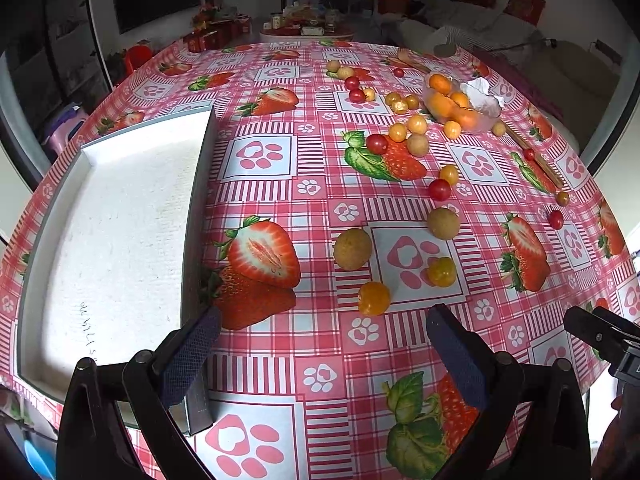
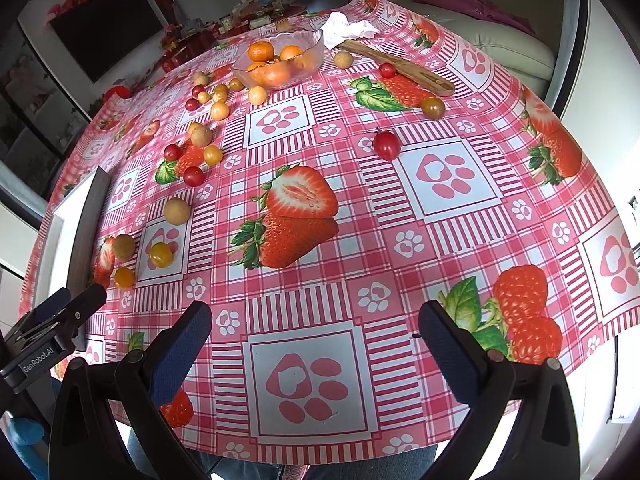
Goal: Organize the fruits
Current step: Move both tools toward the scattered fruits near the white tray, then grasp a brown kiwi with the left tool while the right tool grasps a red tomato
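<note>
Many small fruits lie loose on the strawberry-print tablecloth: red cherry tomatoes, yellow cherry tomatoes and brown longans. A glass bowl holds oranges; it also shows in the right wrist view. A white tray with a grey rim sits at the left. My left gripper is open and empty, above the near table edge, just short of the nearest yellow tomato. My right gripper is open and empty over the table's near edge. A red tomato lies ahead of it.
A wooden spoon and a crumpled tissue lie beside the bowl. The other gripper shows at the right edge of the left wrist view. A sofa and room furniture stand beyond the table.
</note>
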### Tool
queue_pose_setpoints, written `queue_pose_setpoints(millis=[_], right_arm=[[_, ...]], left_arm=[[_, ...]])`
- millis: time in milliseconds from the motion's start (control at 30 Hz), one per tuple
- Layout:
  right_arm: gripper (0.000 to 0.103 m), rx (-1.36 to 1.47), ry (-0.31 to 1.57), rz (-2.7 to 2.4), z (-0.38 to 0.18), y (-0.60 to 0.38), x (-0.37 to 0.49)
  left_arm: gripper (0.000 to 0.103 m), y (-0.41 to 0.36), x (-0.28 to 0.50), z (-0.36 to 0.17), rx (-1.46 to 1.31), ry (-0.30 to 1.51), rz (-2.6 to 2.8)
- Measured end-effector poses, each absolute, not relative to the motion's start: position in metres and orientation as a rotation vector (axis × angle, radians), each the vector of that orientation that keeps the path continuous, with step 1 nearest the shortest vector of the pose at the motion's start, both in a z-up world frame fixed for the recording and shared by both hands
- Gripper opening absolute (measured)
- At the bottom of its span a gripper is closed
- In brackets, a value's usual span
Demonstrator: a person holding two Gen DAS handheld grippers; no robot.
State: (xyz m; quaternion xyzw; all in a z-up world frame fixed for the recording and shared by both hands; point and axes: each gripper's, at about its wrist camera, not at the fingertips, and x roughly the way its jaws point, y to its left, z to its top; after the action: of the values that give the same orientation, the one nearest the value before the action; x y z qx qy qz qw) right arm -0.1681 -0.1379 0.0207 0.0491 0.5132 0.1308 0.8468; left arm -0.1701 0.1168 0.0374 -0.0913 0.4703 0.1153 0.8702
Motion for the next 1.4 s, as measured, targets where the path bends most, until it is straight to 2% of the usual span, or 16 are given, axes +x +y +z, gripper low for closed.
queue_pose_setpoints(millis=[767,800,833,900,1067,1133,1267,1300,1367,1400], right_arm=[[0.103,0.052,1.055,0.392,0.031,-0.088,-0.110],[0.102,0.058,1.060,0.406,0.031,-0.084,-0.106],[0.101,0.059,1.063,0.415,0.030,-0.079,-0.101],[0.101,0.054,1.064,0.427,0.030,-0.069,-0.092],[0.089,0.057,1.102,0.476,0.022,-0.045,-0.070],[0.082,0.053,1.131,0.491,0.015,-0.035,-0.063],[0.076,-0.008,1.135,0.497,0.009,-0.014,-0.057],[0.073,-0.021,1.134,0.504,0.009,-0.009,-0.057],[0.064,-0.055,1.128,0.505,0.009,0.000,-0.057],[0.051,-0.082,1.119,0.498,0.009,0.003,-0.058]], left_arm=[[0.103,0.122,-0.114,0.026,-0.104,1.012,0.212],[0.102,0.123,-0.113,0.025,-0.100,1.017,0.209],[0.095,0.123,-0.112,0.024,-0.097,1.022,0.207],[0.090,0.123,-0.108,0.021,-0.094,1.045,0.196],[0.090,0.125,-0.105,0.014,-0.097,1.071,0.197],[0.075,0.126,-0.104,0.009,-0.102,1.091,0.192],[0.075,0.127,-0.103,0.009,-0.124,1.090,0.188],[0.072,0.127,-0.102,0.009,-0.125,1.087,0.184],[0.059,0.125,-0.102,0.011,-0.122,1.076,0.175],[0.049,0.123,-0.102,0.012,-0.119,1.073,0.167]])
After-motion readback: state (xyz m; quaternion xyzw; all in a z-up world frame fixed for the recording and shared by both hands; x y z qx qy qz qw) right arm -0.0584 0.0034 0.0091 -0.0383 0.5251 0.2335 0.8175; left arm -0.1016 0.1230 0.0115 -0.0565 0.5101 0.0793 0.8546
